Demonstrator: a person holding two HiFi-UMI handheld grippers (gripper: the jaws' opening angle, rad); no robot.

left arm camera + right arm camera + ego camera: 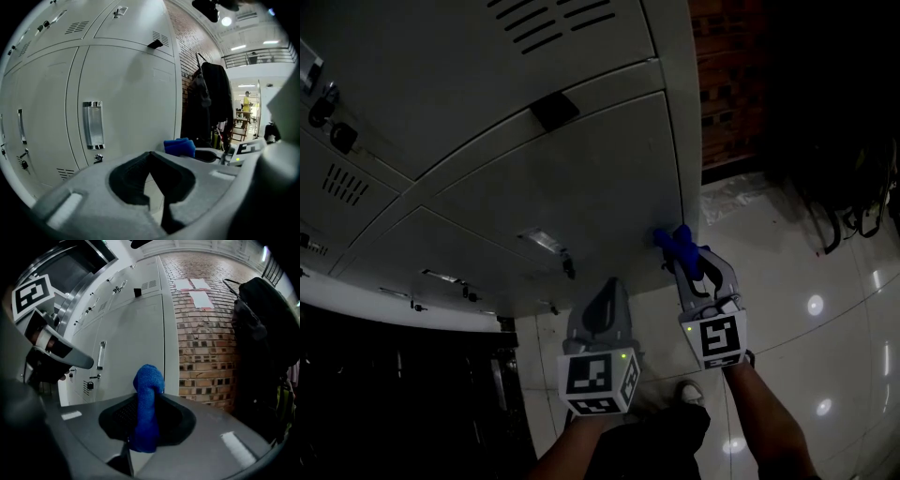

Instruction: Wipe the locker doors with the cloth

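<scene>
Grey locker doors (581, 178) beside a brick wall (727, 84) | cloth (673, 240) at the door's right edge, seemingly touching | right gripper (686, 261) pinches the cloth | left gripper (605, 295) pressed together, empty, just beside | advice: press evenly and overlap the strokes.

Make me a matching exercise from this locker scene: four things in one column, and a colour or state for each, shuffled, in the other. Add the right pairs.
Things
1. left tool
2. right tool
3. cloth
4. wall beside the lockers

Colour or state
A. blue
B. red brick
C. shut, with nothing in it
D. clamped on the cloth

Right pairs: 1-C, 2-D, 3-A, 4-B
</scene>
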